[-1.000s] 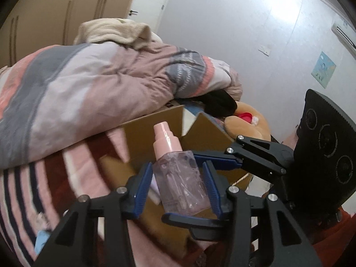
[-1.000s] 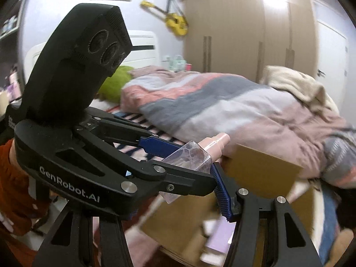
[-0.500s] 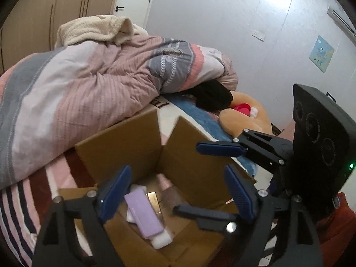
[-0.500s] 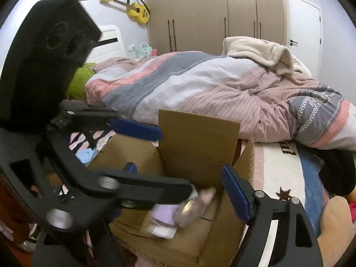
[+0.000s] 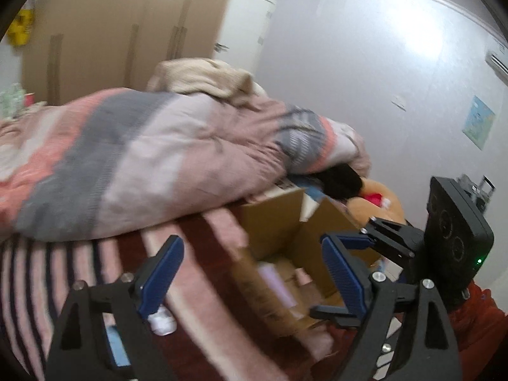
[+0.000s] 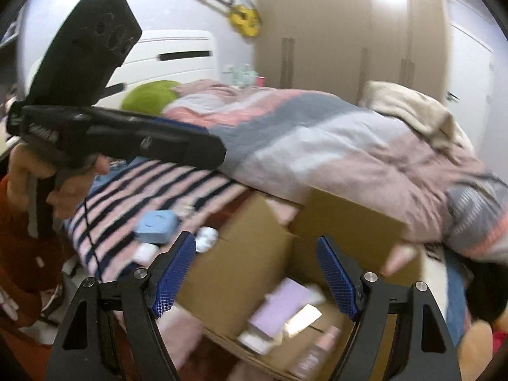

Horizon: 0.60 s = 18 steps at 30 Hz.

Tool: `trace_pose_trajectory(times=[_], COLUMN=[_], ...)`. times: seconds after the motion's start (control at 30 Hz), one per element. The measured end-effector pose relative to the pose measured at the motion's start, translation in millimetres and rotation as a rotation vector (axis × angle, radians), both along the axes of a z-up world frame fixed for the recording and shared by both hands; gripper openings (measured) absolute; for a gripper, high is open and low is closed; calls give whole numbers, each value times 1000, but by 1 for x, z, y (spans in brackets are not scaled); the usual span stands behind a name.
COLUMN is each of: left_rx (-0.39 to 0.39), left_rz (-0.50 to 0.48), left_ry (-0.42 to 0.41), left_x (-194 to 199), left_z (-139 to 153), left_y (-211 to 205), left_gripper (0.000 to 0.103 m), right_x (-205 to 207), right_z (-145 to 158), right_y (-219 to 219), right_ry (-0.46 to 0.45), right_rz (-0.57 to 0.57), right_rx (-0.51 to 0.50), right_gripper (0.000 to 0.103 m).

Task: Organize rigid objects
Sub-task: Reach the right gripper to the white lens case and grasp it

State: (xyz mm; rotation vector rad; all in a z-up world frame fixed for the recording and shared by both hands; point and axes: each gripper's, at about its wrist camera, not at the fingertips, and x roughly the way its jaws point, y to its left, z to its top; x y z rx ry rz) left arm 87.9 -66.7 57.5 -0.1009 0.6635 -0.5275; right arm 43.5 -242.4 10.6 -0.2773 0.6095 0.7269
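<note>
Cardboard box (image 6: 254,273) sits open on the bed, close to a big quilt (image 6: 333,152) with pink and grey stripes. Inside the box lie a pale purple flat thing (image 6: 279,304) and a pink spray bottle (image 6: 317,349), which rests on its side near the front corner. The picture is blurry, so small parts are hard to make out. The right claw (image 6: 254,273) hangs above the box with its two blue pads spread wide, and it holds nothing. The left claw (image 5: 250,279) is wide apart too and holds nothing; it is over the striped bed sheet (image 5: 203,285), just beside the box (image 5: 285,222). In the right wrist view a hand (image 6: 63,184) grips the handle of the left tool. On the striped sheet, to the left of the box, lie a light blue case (image 6: 155,222) and a few small white things (image 6: 206,238). One small white thing (image 5: 162,320) also shows right under the left claw's left pad. A cream blanket (image 5: 203,76) is piled on top of the quilt. Behind the bed stand brown closet doors (image 6: 349,31), and a yellow toy guitar (image 6: 235,12) hangs on the wall. A green pillow (image 6: 149,96) sits near the white headboard.
</note>
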Motion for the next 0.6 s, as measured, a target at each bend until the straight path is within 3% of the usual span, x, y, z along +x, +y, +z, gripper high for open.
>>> trace_pose_trajectory(times=[0.17, 0.33, 0.5, 0.6], left_rx=[19, 50, 58, 47], left_rz=[168, 274, 361, 395], left_ry=[-24, -32, 7, 47], left_x=[-26, -43, -55, -60], left_z=[-11, -36, -72, -92], left_y=[68, 111, 147, 163], left_gripper=[90, 90, 90, 90], right_x=[-13, -19, -7, 12], right_z=[-8, -40, -94, -126], right_y=[61, 114, 145, 147], right_ry=[-8, 78, 173, 228], right_rz=[114, 204, 176, 100], right_rx=[-32, -47, -85, -99], right_gripper=[76, 76, 76, 76])
